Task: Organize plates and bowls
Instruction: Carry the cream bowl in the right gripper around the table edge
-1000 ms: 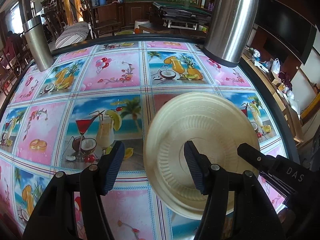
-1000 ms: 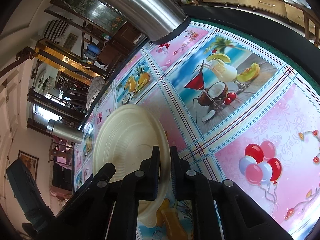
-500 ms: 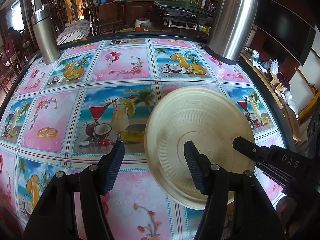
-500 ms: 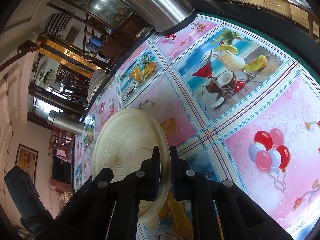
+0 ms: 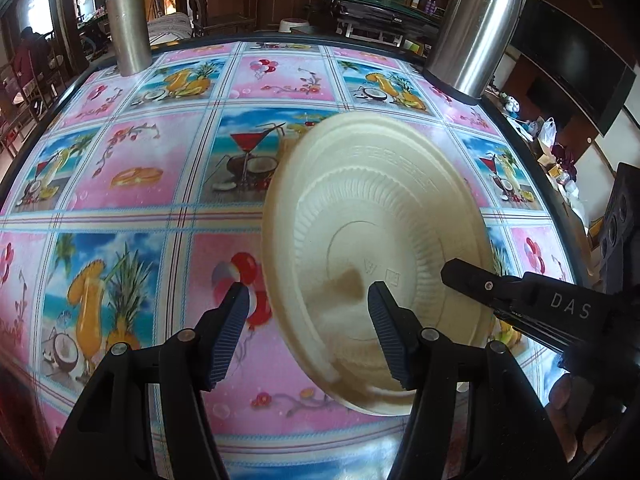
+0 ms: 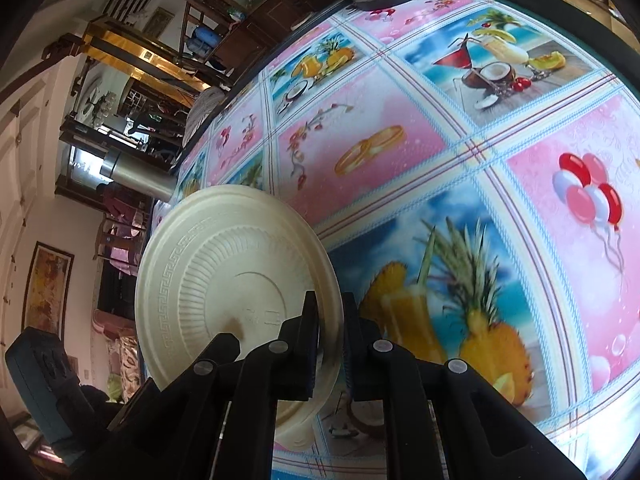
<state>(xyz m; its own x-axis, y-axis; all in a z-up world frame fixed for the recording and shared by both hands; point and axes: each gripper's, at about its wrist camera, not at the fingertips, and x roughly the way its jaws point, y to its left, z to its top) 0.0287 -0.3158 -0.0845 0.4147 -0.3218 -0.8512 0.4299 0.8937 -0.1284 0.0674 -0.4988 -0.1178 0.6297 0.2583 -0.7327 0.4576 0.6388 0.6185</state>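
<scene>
Right tongs [image 6: 330,344] pinch the plate [image 6: 224,276] rim above the tabletop [image 5: 160,168]; left tongs [image 5: 308,332] spread, empty; stacking not yet done

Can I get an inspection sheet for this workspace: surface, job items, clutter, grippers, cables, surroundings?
Surface: table under a cocktail-and-balloon print cloth.
Job's things: one cream plate, underside showing, tilted and off the cloth; no bowls seen.
Clutter: tall steel flask at the far right corner, smaller steel flask at the far left.
Grippers: right hand-held gripper shut on the plate rim; left hand-held gripper open, holding nothing.
Cables: nothing seen.
Surroundings: dark wooden furniture, a seated person far left.
</scene>
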